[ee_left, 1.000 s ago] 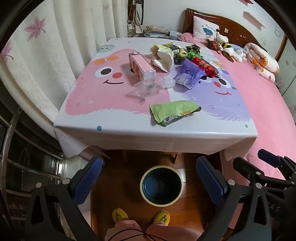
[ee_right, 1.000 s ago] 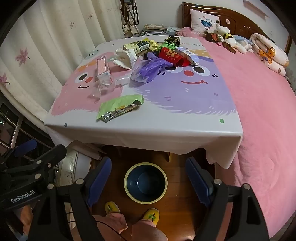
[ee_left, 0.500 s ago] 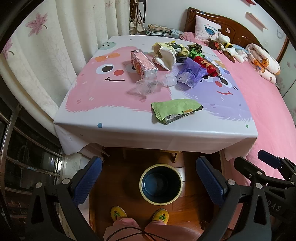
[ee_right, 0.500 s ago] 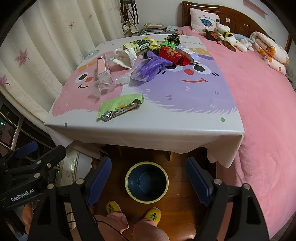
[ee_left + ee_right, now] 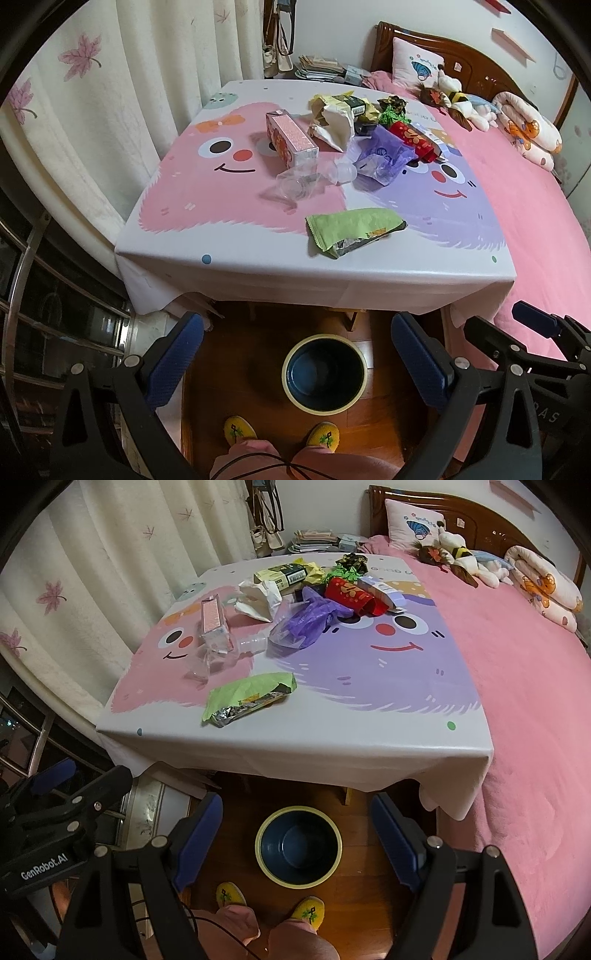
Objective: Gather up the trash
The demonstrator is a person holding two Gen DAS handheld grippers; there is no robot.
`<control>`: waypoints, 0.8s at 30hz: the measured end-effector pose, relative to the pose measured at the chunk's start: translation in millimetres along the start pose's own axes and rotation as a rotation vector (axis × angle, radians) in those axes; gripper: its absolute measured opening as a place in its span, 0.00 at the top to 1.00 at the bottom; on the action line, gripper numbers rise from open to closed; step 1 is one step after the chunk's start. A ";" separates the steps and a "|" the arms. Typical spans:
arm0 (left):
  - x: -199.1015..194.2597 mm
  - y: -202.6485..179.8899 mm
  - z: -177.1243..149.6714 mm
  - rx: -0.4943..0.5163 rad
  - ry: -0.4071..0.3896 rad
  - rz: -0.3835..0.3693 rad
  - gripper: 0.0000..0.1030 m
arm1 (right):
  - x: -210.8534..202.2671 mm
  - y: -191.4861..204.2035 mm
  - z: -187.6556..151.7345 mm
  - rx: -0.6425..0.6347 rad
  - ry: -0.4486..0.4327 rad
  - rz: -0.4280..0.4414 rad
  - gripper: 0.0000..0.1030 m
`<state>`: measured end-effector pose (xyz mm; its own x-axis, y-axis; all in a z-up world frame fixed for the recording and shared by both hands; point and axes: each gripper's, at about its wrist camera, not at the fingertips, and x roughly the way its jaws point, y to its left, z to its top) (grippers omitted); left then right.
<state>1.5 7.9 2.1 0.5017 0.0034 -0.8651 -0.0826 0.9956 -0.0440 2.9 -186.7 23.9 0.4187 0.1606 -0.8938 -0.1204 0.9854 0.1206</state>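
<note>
Below, both the left hand-held gripper [image 5: 297, 363] and right hand-held gripper [image 5: 297, 840] hover with jaws spread wide and empty above the bin [image 5: 324, 372] on the floor; the green wrapper [image 5: 352, 230] lies near the desk's [image 5: 258, 266] front edge.

A table [image 5: 258, 266] under a white cloth printed with a pink and a purple cartoon face carries the litter. Nearest the front edge lies a green wrapper [image 5: 352, 230]. Behind it lie crumpled clear plastic [image 5: 295, 182], a pink carton [image 5: 290, 136], a purple bag [image 5: 384, 158], a red packet [image 5: 412, 138] and white paper [image 5: 332, 123]. On the wooden floor [image 5: 236, 373] below stands a dark bin [image 5: 324, 373] with a pale rim.
</note>
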 end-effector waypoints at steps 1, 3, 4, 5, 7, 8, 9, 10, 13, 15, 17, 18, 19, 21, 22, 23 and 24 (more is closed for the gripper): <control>-0.3 -0.1 0.1 0.000 -0.001 0.000 0.02 | -0.2 0.7 -0.5 0.000 -0.001 -0.002 0.19; -1.4 0.2 0.6 -0.001 -0.002 0.003 0.02 | -0.1 1.2 0.0 0.002 -0.004 0.004 0.19; -1.0 0.0 0.9 -0.001 -0.001 0.004 0.02 | 0.0 1.5 0.2 0.002 -0.004 0.003 0.19; -1.2 0.3 1.2 -0.002 0.000 0.004 0.02 | -0.1 1.5 0.9 0.003 -0.006 0.006 0.19; -1.9 0.3 1.1 -0.001 -0.001 0.006 0.02 | -1.5 -0.2 2.9 0.007 -0.008 0.013 0.19; -3.0 0.4 1.3 -0.002 -0.004 0.009 0.02 | -2.6 -0.7 3.7 0.008 -0.011 0.018 0.19; -4.4 0.0 1.7 -0.002 -0.007 0.012 0.02 | -3.7 -0.9 4.4 0.009 -0.015 0.022 0.19; -6.1 0.0 2.0 -0.002 -0.010 0.014 0.02 | -4.6 -0.9 5.2 0.010 -0.018 0.025 0.19; -10.8 0.3 3.4 -0.005 -0.019 0.022 0.03 | -6.1 -2.1 5.9 0.012 -0.021 0.039 0.08; -13.3 0.5 3.6 -0.008 -0.022 0.023 0.03 | -7.9 -3.5 6.0 0.014 -0.028 0.047 0.06; -15.9 -0.4 3.7 -0.007 -0.024 0.028 0.03 | -8.8 -4.7 5.6 0.016 -0.031 0.054 0.06; -17.0 -0.6 3.8 -0.007 -0.026 0.029 0.03 | -9.0 -4.9 5.4 0.015 -0.032 0.054 0.06; -18.1 -0.9 3.8 -0.006 -0.028 0.031 0.03 | -8.9 -5.1 5.4 0.016 -0.030 0.054 0.06; -19.6 -1.4 4.0 -0.006 -0.027 0.031 0.03 | -9.1 -6.0 5.0 0.021 -0.027 0.053 0.06; -18.7 -1.0 4.2 -0.006 -0.026 0.029 0.03 | -9.5 -7.0 4.9 0.024 -0.025 0.051 0.06; -19.0 -1.1 4.6 -0.007 -0.025 0.030 0.03 | -10.2 -8.0 4.7 0.026 -0.025 0.050 0.06; -19.0 -1.3 4.5 -0.007 -0.025 0.031 0.03 | -10.8 -8.9 4.7 0.028 -0.027 0.049 0.06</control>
<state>-4.1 7.0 20.9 0.5204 0.0365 -0.8531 -0.1039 0.9944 -0.0209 3.6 -197.0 34.6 0.4369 0.2099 -0.8747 -0.1167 0.9774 0.1763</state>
